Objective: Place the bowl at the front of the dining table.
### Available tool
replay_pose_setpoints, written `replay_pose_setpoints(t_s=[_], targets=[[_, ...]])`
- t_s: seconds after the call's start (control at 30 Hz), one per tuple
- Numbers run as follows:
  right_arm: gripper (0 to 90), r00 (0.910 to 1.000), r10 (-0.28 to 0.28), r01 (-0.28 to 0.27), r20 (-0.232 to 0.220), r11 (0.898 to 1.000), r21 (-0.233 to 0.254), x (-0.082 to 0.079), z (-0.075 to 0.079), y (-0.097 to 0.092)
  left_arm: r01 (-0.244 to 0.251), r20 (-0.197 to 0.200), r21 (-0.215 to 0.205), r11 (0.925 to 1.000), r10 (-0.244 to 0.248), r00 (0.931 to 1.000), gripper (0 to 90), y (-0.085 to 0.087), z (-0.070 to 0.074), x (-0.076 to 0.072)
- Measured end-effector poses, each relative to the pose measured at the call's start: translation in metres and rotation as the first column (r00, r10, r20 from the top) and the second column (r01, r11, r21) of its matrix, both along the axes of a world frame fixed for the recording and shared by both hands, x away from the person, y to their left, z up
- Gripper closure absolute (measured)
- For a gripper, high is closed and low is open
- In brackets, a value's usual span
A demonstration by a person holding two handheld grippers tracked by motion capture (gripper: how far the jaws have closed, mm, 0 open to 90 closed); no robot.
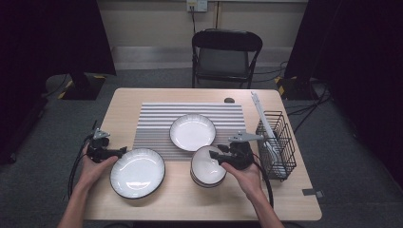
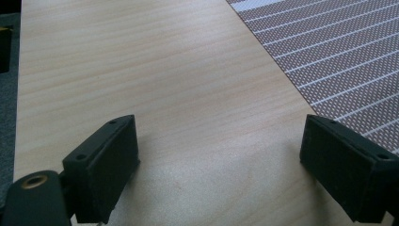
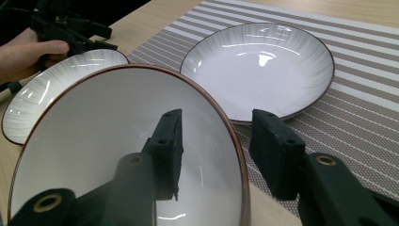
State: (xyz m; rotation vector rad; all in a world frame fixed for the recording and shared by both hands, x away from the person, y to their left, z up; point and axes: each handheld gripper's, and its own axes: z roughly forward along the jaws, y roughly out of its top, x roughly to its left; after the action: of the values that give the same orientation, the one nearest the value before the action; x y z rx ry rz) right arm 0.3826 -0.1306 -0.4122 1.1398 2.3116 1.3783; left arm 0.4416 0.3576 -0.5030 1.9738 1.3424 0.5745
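The bowl (image 1: pixel 207 166), topmost of a small stack of white bowls, is sitting at the near right of the desk (image 1: pixel 157 95), just off the near right corner of the striped placemat (image 1: pixel 157 116). Going from the biggest things down: the desk is carrying the placemat across its middle, with a black wire rack (image 1: pixel 278 142) standing at its right edge and holding white utensils. One ribbed white plate (image 1: pixel 192 131) is lying on the placemat, and a second plate (image 1: pixel 138 172) is lying on bare wood at the near left. The right gripper (image 3: pixel 216 150) is straddling the bowl's rim (image 3: pixel 226 136): one finger is hanging inside the bowl, the other is standing outside it, and a gap is showing between each pad and the wall, so the fingers are apart and not yet pressing. The left gripper (image 2: pixel 219 165) is waiting by the near-left plate with its fingers spread wide over bare wood, holding nothing.

Judging by this, the work is sitting at its very start for this bowl: the rim is lined up between the fingers, but the grip is not made and the bowl is resting on its stack. Closing on the rim, lifting, and carrying the bowl to wherever it belongs, perhaps the placemat or a plate, are all lying ahead.
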Motion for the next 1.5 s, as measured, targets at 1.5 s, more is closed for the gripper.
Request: replay_pose_setpoints(t_s=[1.5], targets=[[82.3, 0.9980, -0.062, 0.063, 0.012, 0.998, -0.016, -0.003, -0.006, -0.007, 0.000, 0.005, 0.002, 1.0000, 0.000, 1.0000, 14.4, 0.003, 0.000, 0.001]])
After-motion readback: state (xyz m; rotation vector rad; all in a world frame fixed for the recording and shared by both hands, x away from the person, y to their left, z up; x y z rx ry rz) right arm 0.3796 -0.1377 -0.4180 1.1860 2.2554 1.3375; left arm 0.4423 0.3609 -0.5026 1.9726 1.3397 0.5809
